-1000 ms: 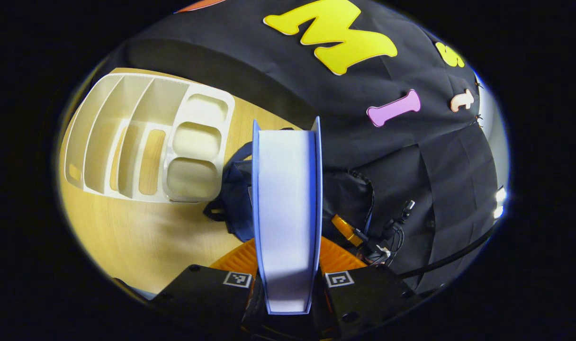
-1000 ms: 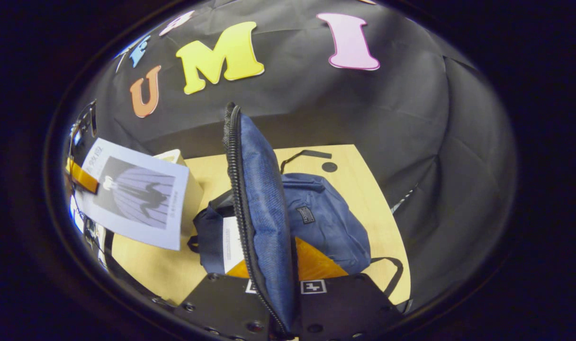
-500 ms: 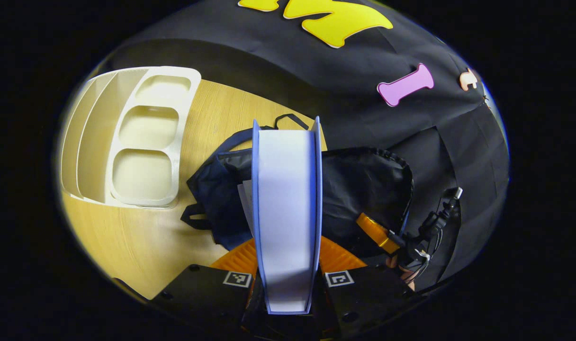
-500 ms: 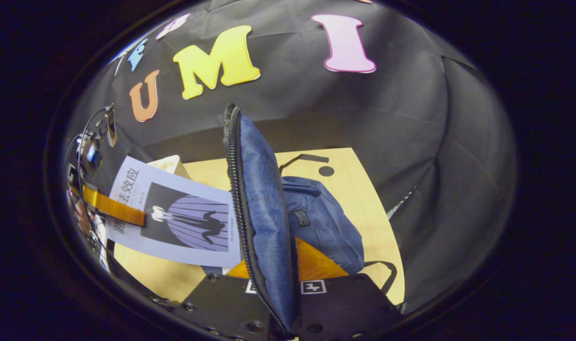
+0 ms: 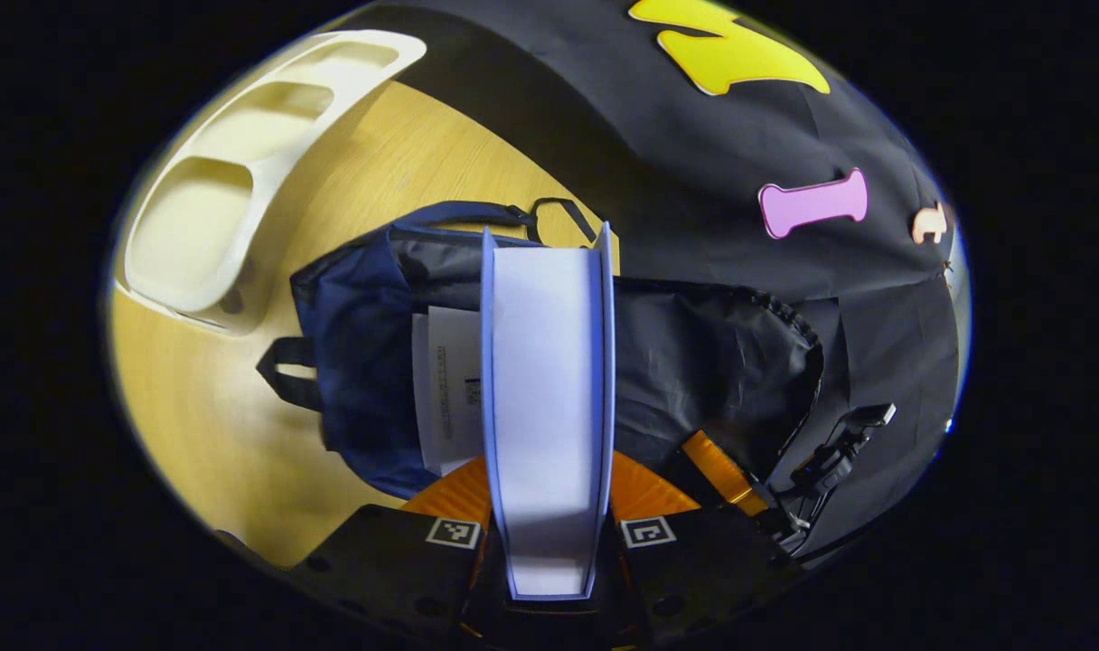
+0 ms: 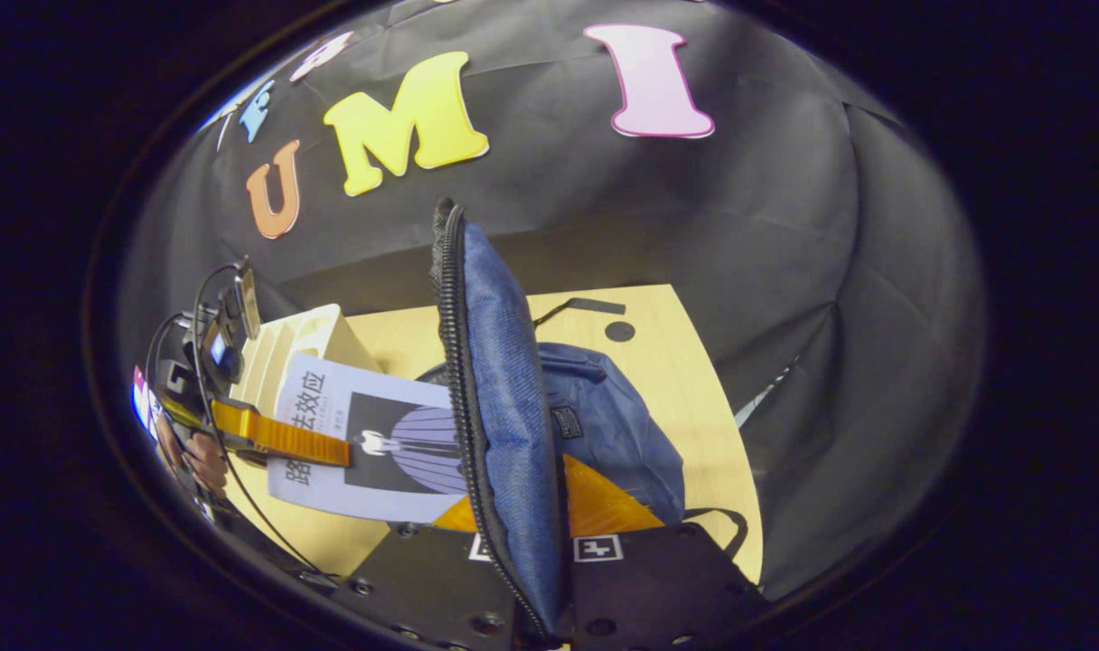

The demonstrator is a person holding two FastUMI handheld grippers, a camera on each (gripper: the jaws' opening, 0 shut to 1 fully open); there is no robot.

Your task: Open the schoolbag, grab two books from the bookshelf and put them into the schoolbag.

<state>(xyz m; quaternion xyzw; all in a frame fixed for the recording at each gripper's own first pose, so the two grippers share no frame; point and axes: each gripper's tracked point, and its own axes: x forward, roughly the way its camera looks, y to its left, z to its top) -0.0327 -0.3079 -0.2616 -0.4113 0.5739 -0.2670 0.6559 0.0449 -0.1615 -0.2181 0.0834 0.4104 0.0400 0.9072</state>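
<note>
Left tool [image 5: 549, 533] is clamped on a book [image 5: 548, 398], both fingers pressed against its covers, page block facing the camera and running straight out along the fingers. That book sits above the open mouth of the schoolbag [image 5: 369, 316], which lies on the wooden table [image 5: 197, 434]. A second book [image 5: 446, 389] is already inside the bag, its white face showing just left of the held one. Dark lining of the raised flap [image 5: 703, 362] sits to the right of the held book. Cream bookshelf [image 5: 215, 199] stands on the table beyond the bag, apart from it. Right tool [image 6: 536, 551] is closed tight on the bag's flap, holding that blue panel with its zipper edge upright between the fingers. In the right gripper view the left tool shows at far left, one finger [image 6: 278, 436] laid across the cover of the held book, which hangs tilted over the bag opening; a hand [image 6: 201, 457] holds that tool. Rest of the bag body lies flat on the table behind the flap, one strap [image 6: 581, 306] trailing toward the far edge.
</note>
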